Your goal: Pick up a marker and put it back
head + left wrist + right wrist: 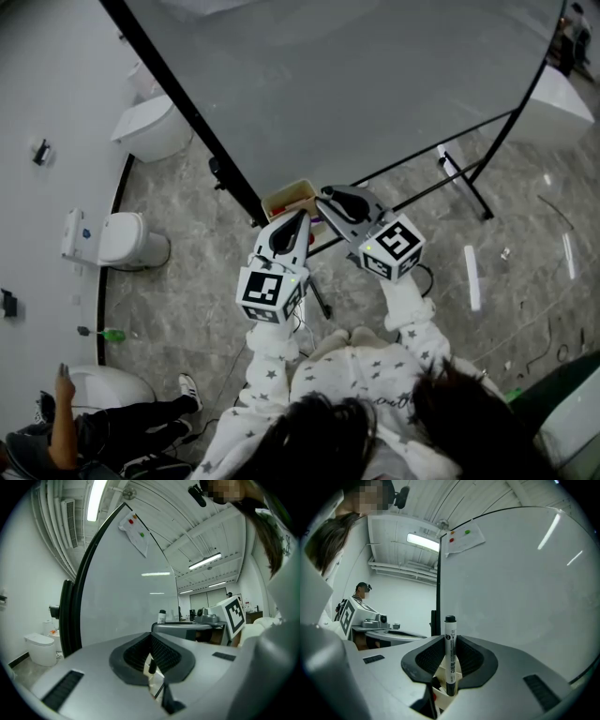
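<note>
My right gripper [450,663] is shut on a white marker with a black cap [450,651], which stands upright between the dark pads. The marker's lower end sits over the cream marker box [443,679]. In the head view that box [291,198] hangs at the whiteboard's lower edge, with the right gripper [325,198] right at it. My left gripper [301,218] points at the box from just below, its jaws shut with nothing held. Through the slit under the left gripper's [151,651] pads I see a black marker cap [152,666] down in the box.
The big whiteboard [356,84] on a black frame fills the space ahead, and its stand legs [466,184] spread over the marble floor. A paper with red and green dots [135,530] is stuck to it. White units [133,240] stand at left. A person sits at lower left [94,431].
</note>
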The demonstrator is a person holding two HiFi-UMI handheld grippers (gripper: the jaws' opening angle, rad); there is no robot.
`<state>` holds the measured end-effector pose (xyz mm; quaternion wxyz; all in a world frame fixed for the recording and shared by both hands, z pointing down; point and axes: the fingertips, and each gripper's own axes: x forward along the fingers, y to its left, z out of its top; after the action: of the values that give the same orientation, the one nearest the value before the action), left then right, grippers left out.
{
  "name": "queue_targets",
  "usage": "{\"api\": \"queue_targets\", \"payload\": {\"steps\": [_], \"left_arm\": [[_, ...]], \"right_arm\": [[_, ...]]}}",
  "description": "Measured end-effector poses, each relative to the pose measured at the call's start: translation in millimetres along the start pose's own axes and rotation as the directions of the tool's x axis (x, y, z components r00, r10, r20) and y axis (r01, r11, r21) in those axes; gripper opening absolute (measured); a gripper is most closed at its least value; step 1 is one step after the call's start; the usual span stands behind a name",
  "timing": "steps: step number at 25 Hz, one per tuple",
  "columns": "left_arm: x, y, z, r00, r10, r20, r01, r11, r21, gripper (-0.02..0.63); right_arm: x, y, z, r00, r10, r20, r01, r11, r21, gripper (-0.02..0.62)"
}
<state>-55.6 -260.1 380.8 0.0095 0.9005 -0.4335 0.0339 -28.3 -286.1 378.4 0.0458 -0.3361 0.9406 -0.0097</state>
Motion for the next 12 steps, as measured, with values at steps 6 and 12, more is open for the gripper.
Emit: {"api": "queue_targets", "payload": {"steps": [6,12], "left_arm": [[-12.9,-18.4,43.4,0.999,-0.033,0.02,0.033,0.999,0.015,0.002],[-32.8,-48.5,81.2,0.994,-0.089,0.061,0.089,0.996,0.006,0.002]], "right_arm": [[-23.6,4.9,51.7,1.0,-0.017,0.021,0.017,1.0,-0.014,0.083],[-56.3,23.5,89.0,0.999,-0.012,0.038,0.014,1.0,-0.028,0.083]]}}
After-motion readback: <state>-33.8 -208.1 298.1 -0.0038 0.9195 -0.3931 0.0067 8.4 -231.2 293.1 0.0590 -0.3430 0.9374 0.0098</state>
